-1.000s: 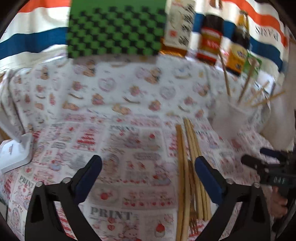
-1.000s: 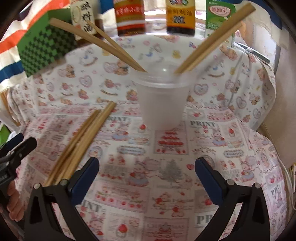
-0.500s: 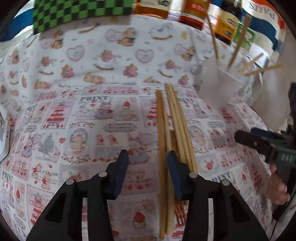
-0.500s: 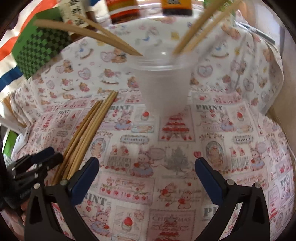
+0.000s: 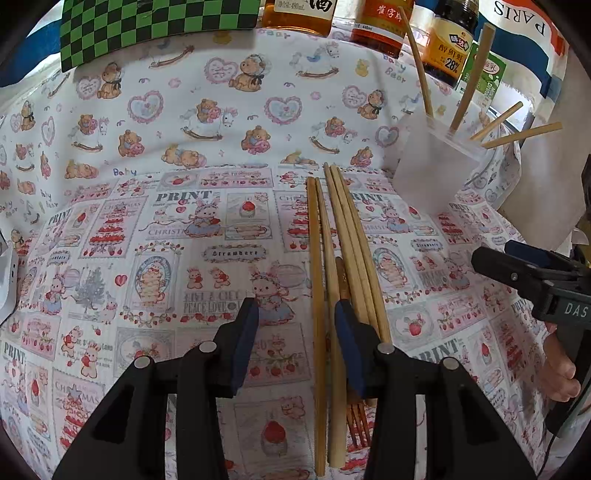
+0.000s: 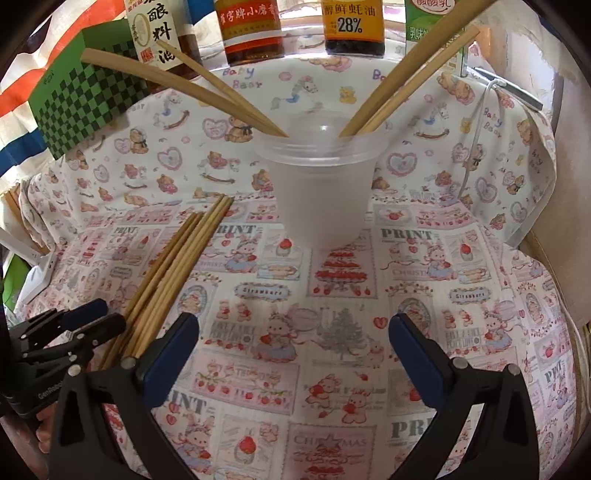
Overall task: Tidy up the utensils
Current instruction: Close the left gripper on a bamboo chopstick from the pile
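**Left hand-held gripper straddles loose chopsticks beside the cup**

The landmark is the translucent plastic cup (image 6: 325, 192), which stands upright on the table's printed cloth (image 6: 424, 273) and holds four chopsticks (image 6: 402, 74) that lean out over its rim, two to each side.

Left of the cup, a bundle of loose chopsticks (image 5: 332, 258) lies flat on the cloth, their far tips close to the cup's base. A small wooden fork (image 5: 356, 421) lies partly under the bundle, at the end farthest from the cup.

The left hand-held gripper (image 5: 295, 336) is low over that bundle, its jaws partly parted with the two leftmost sticks lying between the blue pads (image 5: 245, 339); the right pad sits over the other sticks. The pads are not pressed on any stick.

The right hand-held gripper (image 6: 293, 354) is on the near side of the cup, well short of it, jaws spread wide and holding nothing.

Behind the cup stand three sauce bottles (image 6: 352, 26) and a green carton (image 6: 432, 29); a green checkered box (image 6: 85, 107) sits behind and to the left of the cup
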Available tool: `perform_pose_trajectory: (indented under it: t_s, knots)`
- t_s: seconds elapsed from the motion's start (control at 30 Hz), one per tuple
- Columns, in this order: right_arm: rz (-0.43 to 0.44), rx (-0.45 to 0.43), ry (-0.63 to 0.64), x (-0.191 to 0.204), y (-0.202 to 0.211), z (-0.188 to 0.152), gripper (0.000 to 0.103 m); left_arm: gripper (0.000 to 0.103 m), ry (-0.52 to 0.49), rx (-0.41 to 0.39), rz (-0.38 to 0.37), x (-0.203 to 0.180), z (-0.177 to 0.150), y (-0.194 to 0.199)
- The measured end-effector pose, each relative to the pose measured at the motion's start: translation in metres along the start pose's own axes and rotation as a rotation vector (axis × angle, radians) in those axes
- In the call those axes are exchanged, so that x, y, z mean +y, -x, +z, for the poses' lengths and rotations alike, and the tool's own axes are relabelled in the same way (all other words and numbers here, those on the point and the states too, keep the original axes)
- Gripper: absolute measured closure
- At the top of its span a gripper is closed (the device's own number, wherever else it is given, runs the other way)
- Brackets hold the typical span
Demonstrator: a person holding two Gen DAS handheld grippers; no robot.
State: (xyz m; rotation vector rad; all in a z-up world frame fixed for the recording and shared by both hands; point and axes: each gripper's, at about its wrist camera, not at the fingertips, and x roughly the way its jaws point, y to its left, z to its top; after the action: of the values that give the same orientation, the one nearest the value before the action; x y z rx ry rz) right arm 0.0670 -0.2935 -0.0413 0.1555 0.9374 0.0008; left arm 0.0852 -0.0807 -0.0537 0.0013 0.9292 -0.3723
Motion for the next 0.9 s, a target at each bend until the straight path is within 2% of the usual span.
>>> perform_pose_trajectory:
  t_s: [0.13,0.27,0.33,0.4,0.47,0.63,0.7,0.8,0.9]
  knots:
    - [0.011,-0.012,0.020,0.005,0.001,-0.001,0.002,0.065,0.013,0.007,-0.009,0.004,0.000,0.000]
    - [0.097,0.013,0.053,0.016,0.001,-0.004,0.007,0.069,0.015,0.017,-0.017,0.005,-0.001,0.001]
    - [0.166,0.029,0.085,0.027,0.004,-0.008,0.007,0.072,0.019,0.025,-0.017,0.006,-0.001,0.002]
    - [0.189,0.031,0.112,0.038,0.006,-0.012,0.007,0.074,0.008,0.046,0.005,0.006,-0.002,0.005]
    - [0.189,0.028,0.140,0.048,0.006,-0.016,0.011,0.074,-0.009,0.063,0.040,0.004,-0.003,0.008]
    - [0.200,0.059,0.208,0.074,-0.001,-0.025,0.020,0.074,0.008,0.079,0.037,0.008,-0.003,0.009]
    - [0.195,0.060,0.233,0.080,-0.003,-0.028,0.020,0.074,0.032,0.083,0.039,0.013,-0.003,0.009]
    - [0.185,0.062,0.258,0.087,-0.007,-0.032,0.020,0.074,0.053,0.074,0.095,0.019,-0.002,0.010]
    - [0.129,0.043,0.285,0.089,-0.009,-0.035,0.021,0.074,0.086,0.075,0.099,0.027,-0.001,0.011]
